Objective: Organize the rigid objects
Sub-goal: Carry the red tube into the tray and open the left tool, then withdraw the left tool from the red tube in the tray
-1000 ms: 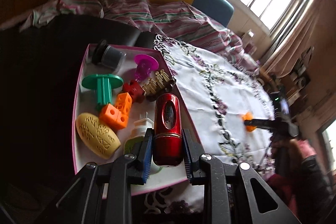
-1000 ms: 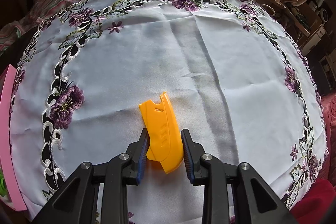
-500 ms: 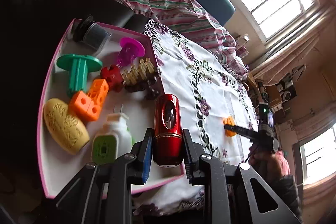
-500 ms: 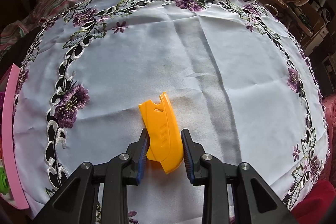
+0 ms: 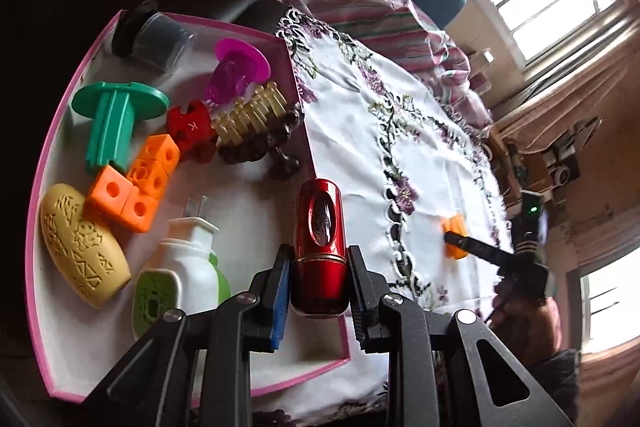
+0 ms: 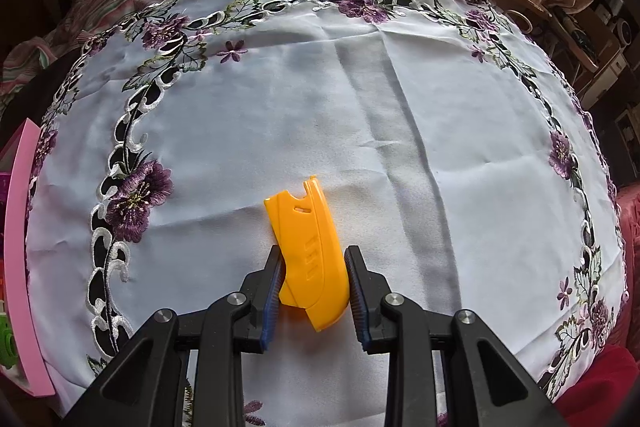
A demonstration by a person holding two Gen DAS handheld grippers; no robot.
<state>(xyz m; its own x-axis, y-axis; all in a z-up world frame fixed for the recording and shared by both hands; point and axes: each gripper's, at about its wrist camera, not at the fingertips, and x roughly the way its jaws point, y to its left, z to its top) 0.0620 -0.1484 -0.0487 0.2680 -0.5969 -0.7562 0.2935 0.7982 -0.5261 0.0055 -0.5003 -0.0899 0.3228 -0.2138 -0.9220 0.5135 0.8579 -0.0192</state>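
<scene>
Pads of the left hand-held gripper (image 5: 319, 291) hide the clamped red cylinder's (image 5: 319, 247) sides; the right hand-held gripper (image 6: 312, 287) pinches an orange piece (image 6: 310, 251).

a glossy red cylinder (image 5: 319, 247) with an oval window stands lengthwise at lower centre of the left wrist view, over the pink-rimmed white tray (image 5: 48, 163) holding toys at left. a flat orange plastic piece (image 6: 308, 251) lies at lower centre of the right wrist view.
</scene>
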